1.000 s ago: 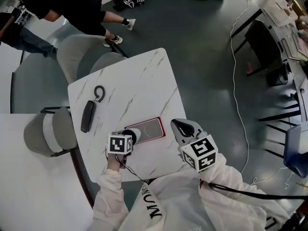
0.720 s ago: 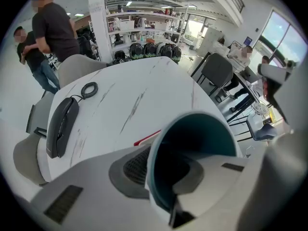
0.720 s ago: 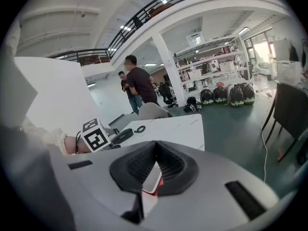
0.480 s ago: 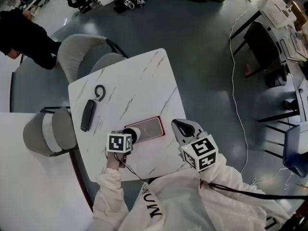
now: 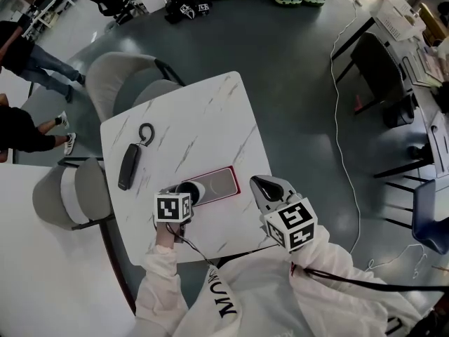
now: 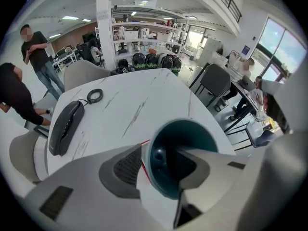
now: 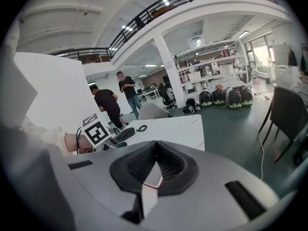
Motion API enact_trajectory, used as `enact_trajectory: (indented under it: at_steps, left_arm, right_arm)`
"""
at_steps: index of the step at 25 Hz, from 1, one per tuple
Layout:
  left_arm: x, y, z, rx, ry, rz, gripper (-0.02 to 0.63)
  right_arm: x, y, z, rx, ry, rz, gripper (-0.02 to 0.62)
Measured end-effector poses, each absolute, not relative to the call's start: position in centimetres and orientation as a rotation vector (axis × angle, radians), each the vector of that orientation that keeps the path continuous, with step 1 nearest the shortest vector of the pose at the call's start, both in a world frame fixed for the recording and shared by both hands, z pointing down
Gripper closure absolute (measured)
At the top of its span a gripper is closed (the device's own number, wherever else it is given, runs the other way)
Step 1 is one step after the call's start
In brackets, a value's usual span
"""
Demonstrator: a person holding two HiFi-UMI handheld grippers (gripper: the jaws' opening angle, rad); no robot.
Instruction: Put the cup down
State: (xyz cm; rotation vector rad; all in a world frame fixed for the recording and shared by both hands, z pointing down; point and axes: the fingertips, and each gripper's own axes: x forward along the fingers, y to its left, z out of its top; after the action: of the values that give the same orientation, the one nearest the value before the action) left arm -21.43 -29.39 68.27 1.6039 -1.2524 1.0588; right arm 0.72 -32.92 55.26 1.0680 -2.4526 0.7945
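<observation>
The left claw's (image 6: pixel 161 159) jaws had just been opening, letting go of the wall of the cup (image 6: pixel 190 131). Otherwise little had changed from the earlier frames. Both claws kept their places over the near edge of the table (image 5: pixel 210 111), and the cup stayed where it was.

The left jaws stood apart with the cup's wall between them. One jaw reached down inside the teal mouth and the other hung just outside the white wall. Neither visibly pressed on it.

The cup sat straight ahead of this claw and just below its tips, seemingly on the near end of the red-rimmed tray (image 5: pixel 223 183), mouth up toward the claw. Its long axis ran close to the line the claw pointed along, steeply downward.

By my reading the cup was already set down, so what remained turned on that alignment. The claw would need to back out along the cup's axis, since drifting sideways would let the inner jaw catch the rim and tip the cup.

The right claw (image 7: pixel 155 147) was empty, its jaws together. It hung well apart from the cup, beyond the tray's other end. The left claw was far the nearer of the two.
</observation>
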Motion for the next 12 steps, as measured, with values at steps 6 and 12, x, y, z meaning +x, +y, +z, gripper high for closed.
enact_trajectory:
  at_steps: [6, 12]
  left_arm:
    - [-21.8, -29.6, 64.3, 1.711, -1.391, 1.046, 0.463]
    - [-21.7, -27.6, 59.8, 1.816, -1.469, 0.928, 0.463]
  right_arm:
    - [0.7, -30.2, 54.0, 1.104, -2.447, 0.767, 0.591]
    - [-0.6, -26.6, 52.1, 1.138, -2.464, 0.711, 0.591]
